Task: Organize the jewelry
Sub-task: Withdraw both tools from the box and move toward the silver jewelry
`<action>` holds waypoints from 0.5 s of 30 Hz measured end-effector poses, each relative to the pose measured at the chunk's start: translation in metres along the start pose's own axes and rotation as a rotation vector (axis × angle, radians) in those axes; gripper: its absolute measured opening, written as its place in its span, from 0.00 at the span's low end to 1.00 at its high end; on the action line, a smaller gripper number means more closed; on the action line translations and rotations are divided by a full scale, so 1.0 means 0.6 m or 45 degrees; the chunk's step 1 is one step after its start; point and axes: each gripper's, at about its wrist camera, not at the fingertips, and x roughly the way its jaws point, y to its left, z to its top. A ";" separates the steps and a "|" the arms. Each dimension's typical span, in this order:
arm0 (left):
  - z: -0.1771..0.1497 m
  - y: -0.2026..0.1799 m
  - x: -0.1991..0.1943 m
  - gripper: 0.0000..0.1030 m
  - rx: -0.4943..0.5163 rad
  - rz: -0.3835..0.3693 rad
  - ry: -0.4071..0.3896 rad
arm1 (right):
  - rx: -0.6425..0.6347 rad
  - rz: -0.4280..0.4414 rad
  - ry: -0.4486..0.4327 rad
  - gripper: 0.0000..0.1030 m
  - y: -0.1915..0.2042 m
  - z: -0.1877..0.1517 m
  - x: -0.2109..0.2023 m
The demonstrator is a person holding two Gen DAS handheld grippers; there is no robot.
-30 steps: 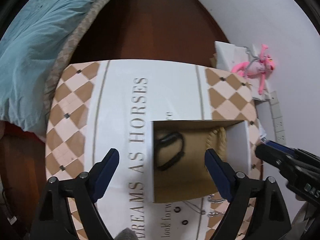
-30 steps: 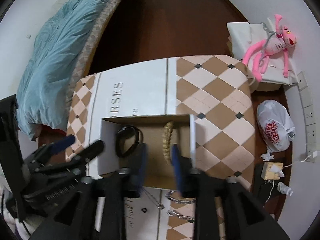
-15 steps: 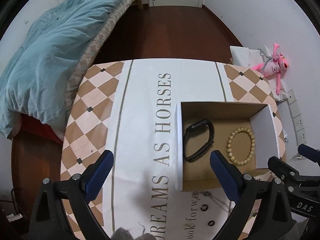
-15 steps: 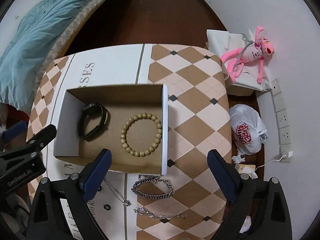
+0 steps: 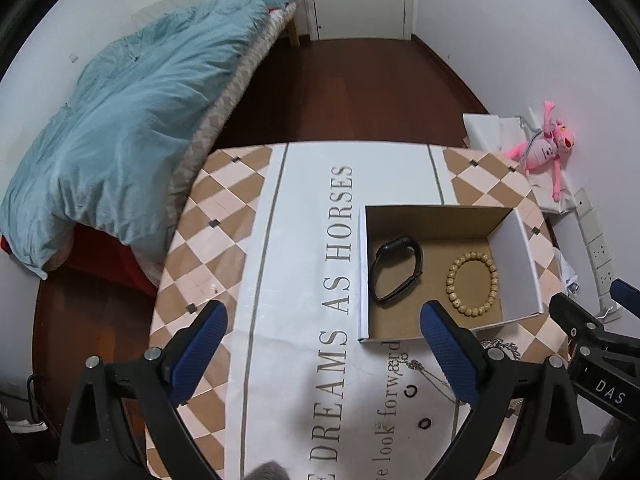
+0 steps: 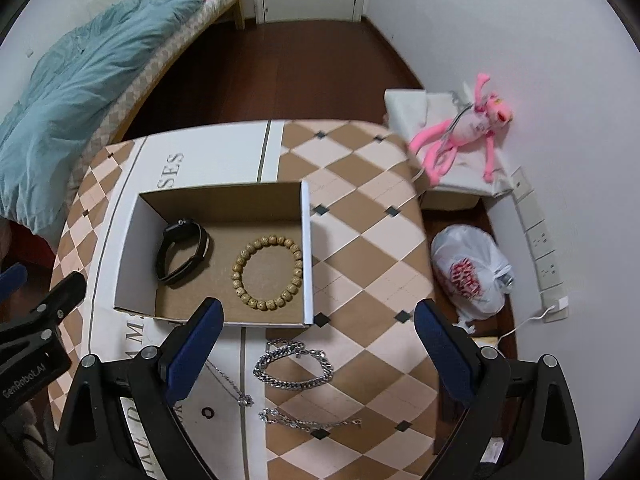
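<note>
An open cardboard box [image 6: 307, 240] [image 5: 520, 256] stands on the table. A black wristband [image 6: 182, 250] [image 5: 396, 274] and a tan bead bracelet [image 6: 267, 271] [image 5: 473, 284] lie inside it. A chunky silver chain bracelet [image 6: 294, 364], a thin silver chain [image 6: 308, 422], a fine necklace [image 6: 230, 382] and small dark rings [image 6: 208, 413] [image 5: 411, 390] lie on the cloth in front of the box. My left gripper [image 5: 324, 352] and right gripper [image 6: 316, 344] are both open and empty, held above the table's near side.
The table has a checkered cloth [image 6: 360, 240] with a white printed band. A bed with a blue duvet [image 5: 120, 140] is at the left. A pink plush toy [image 6: 464, 128], a white plastic bag [image 6: 470, 276] and wall sockets are at the right.
Both grippers have pulled back and up from the box. My right gripper opened and left the bead bracelet lying flat in the box.
</note>
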 end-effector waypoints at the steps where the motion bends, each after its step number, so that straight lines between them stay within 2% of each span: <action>1: -0.001 0.001 -0.007 0.96 -0.002 0.001 -0.009 | 0.004 0.000 -0.014 0.95 -0.001 -0.002 -0.011; 8: -0.015 0.002 -0.067 0.96 -0.003 -0.025 -0.087 | 0.027 -0.015 -0.134 0.95 -0.013 -0.019 -0.092; 15: -0.035 -0.004 -0.115 0.96 0.011 -0.061 -0.146 | 0.065 0.019 -0.217 0.95 -0.019 -0.041 -0.156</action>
